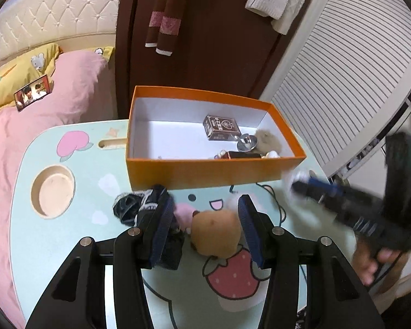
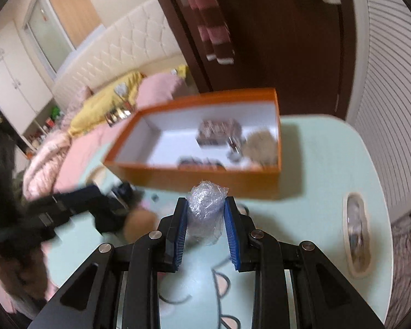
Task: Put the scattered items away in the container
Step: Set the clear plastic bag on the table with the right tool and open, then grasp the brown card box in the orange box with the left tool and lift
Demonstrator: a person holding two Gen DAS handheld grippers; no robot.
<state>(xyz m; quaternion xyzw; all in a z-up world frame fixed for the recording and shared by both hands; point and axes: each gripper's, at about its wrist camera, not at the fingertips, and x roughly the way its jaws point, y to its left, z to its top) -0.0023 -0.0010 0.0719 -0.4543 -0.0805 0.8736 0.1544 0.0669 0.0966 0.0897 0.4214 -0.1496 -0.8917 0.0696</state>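
In the right wrist view, the right gripper point(image 2: 204, 219) at lower centre is clenched on a crumpled ball of clear plastic film point(image 2: 205, 205); both blue pads point(image 2: 178, 233) press its sides, and the ball stands up between the fingertips. Just beyond it, across the middle of the frame, is the orange cardboard box with a white inside point(image 2: 205, 175), resting on the mint-green cartoon-printed table point(image 2: 328, 164).

In the left wrist view, the left gripper point(image 1: 207, 219) at lower centre is about half open around a round tan plush toy point(image 1: 215, 233). The right-hand pad point(image 1: 248, 227) touches the plush; whether the left-hand pad presses it cannot be told, so a firm grip is unclear. A dark bundle of fabric with pale trim point(image 1: 137, 203) lies just beside the left finger, in front of the box's near wall. Inside the box, toward its right end, lie a brown printed packet point(image 1: 222, 127), a shiny metal piece point(image 1: 246, 142) and a beige fluffy ball point(image 1: 267, 139).
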